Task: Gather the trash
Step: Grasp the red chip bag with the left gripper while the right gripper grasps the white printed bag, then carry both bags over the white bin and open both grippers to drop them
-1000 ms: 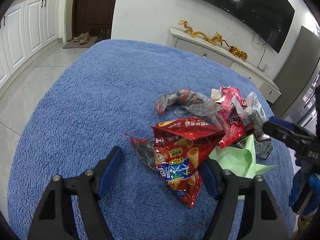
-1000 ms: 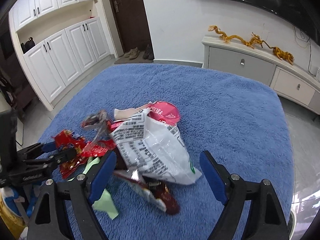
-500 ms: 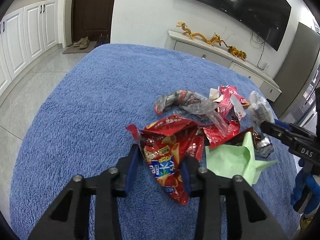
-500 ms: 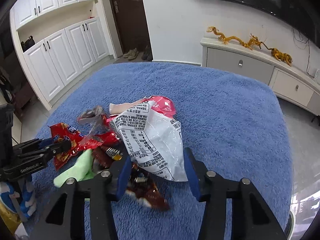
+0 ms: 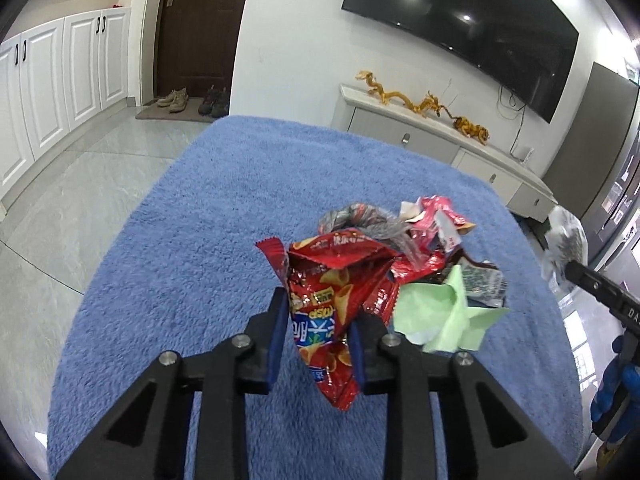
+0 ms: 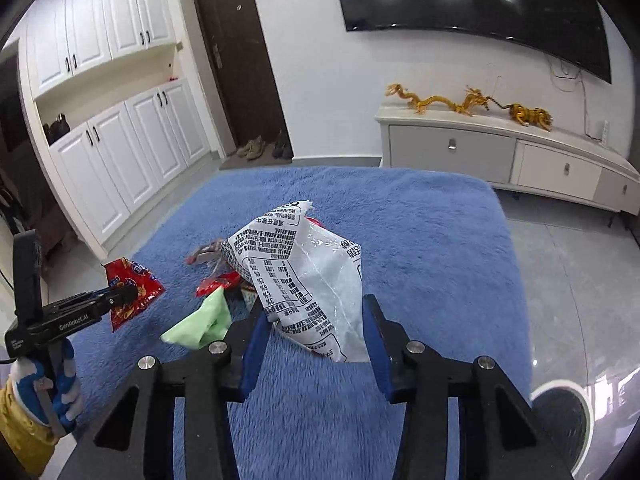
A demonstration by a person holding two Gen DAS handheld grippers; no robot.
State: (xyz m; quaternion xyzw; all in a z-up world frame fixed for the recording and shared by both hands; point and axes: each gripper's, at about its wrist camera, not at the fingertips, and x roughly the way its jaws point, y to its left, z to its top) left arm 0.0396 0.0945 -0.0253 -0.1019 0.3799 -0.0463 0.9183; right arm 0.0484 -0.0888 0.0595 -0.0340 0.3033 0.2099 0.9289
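Note:
My left gripper (image 5: 318,332) is shut on a red chip bag (image 5: 332,300) and holds it above the blue fluffy cloth (image 5: 200,260). The bag also shows in the right wrist view (image 6: 132,292). My right gripper (image 6: 314,340) is shut on a white printed plastic bag (image 6: 304,276) and holds it up above the cloth; that bag shows at the right edge of the left wrist view (image 5: 566,240). Left on the cloth are a green paper (image 5: 448,316), a grey-red crumpled wrapper (image 5: 356,220) and red wrappers (image 5: 436,220).
The cloth covers a table with tile floor (image 5: 60,208) around it. A white TV cabinet (image 6: 500,152) with golden dragon figures stands by the far wall. White cupboards (image 6: 120,160) and a dark door (image 6: 240,60) are at the left.
Both grippers closed on their bags, then lifted them off the pile. The green paper and the wrappers beneath came into view.

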